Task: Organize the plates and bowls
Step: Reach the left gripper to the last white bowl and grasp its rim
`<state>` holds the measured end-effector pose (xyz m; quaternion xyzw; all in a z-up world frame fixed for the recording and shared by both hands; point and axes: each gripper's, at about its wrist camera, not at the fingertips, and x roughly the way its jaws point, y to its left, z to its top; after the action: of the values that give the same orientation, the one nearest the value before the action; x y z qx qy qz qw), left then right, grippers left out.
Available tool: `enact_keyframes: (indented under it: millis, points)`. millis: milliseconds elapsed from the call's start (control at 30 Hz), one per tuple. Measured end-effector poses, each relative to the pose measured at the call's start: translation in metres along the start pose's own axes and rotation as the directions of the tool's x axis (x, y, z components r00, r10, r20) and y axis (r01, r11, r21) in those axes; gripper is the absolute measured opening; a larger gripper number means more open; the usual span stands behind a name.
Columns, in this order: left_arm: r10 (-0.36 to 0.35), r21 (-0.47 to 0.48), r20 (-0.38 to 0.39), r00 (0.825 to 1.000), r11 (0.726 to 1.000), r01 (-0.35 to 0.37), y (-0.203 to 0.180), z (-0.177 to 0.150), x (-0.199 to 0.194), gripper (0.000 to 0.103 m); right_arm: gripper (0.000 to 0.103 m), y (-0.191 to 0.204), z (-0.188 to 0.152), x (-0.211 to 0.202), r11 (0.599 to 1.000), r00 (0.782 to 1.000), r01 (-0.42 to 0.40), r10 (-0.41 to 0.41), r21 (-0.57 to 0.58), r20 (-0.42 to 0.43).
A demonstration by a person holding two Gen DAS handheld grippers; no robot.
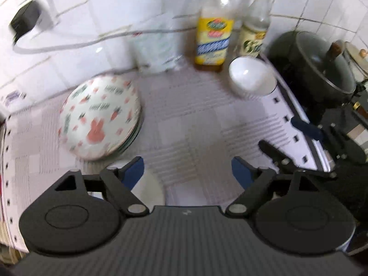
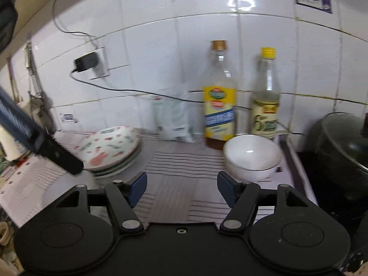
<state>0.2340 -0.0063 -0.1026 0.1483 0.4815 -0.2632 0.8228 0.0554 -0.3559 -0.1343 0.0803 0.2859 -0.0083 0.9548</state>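
Right wrist view: white bowl (image 2: 253, 155) upright, mouth up.

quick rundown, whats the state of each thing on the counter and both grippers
patterned plates: stacked, top one tilted
white bowl: upright, empty, apart from the stack
yellow-label bottle: upright, capped, a little brown liquid at the bottom
clear bottle: upright, yellow cap on
black pot: lid on
charger: plugged into the wall socket
left gripper: open, nothing between the jaws
right gripper: open, nothing between the jaws
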Motion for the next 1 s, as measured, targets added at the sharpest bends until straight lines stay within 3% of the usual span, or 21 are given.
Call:
enact_keyframes:
  millis: [133, 300, 467, 567, 900, 1000]
  points:
    - [-0.027, 0.029, 0.000, 1.000, 0.999, 0.027, -0.022, 0.021, 0.015, 0.090, 0.089, -0.019, -0.006, 0.015, 0.998, 0.998, 0.060, -0.060, -0.006, -0.012]
    - [-0.076, 0.052, 0.015, 0.997, 0.996, 0.076, -0.039, 0.043, 0.040, 0.093, 0.094, -0.042, -0.010, 0.036, 0.996, 0.996, 0.091, -0.090, 0.025, -0.016]
    - [-0.112, 0.032, 0.042, 0.993, 0.993, 0.111, -0.051, 0.062, 0.071, 0.095, 0.095, -0.043, -0.016, 0.069, 0.979, 0.978, 0.202, -0.203, -0.042, -0.042]
    - [-0.116, 0.021, 0.038, 0.993, 0.993, 0.115, -0.059, 0.075, 0.094, 0.095, 0.095, -0.045, -0.018, 0.087, 0.980, 0.979, 0.193, -0.196, -0.054, -0.062]
    - [-0.136, -0.012, 0.004, 0.991, 0.991, 0.136, -0.070, 0.112, 0.175, 0.092, 0.095, -0.074, -0.015, 0.132, 0.976, 0.976, 0.210, -0.205, 0.060, -0.074]
    - [-0.151, -0.011, 0.002, 0.989, 0.988, 0.151, -0.074, 0.118, 0.192, 0.080, 0.096, -0.082, -0.013, 0.141, 0.977, 0.979, 0.197, -0.192, 0.084, -0.069]
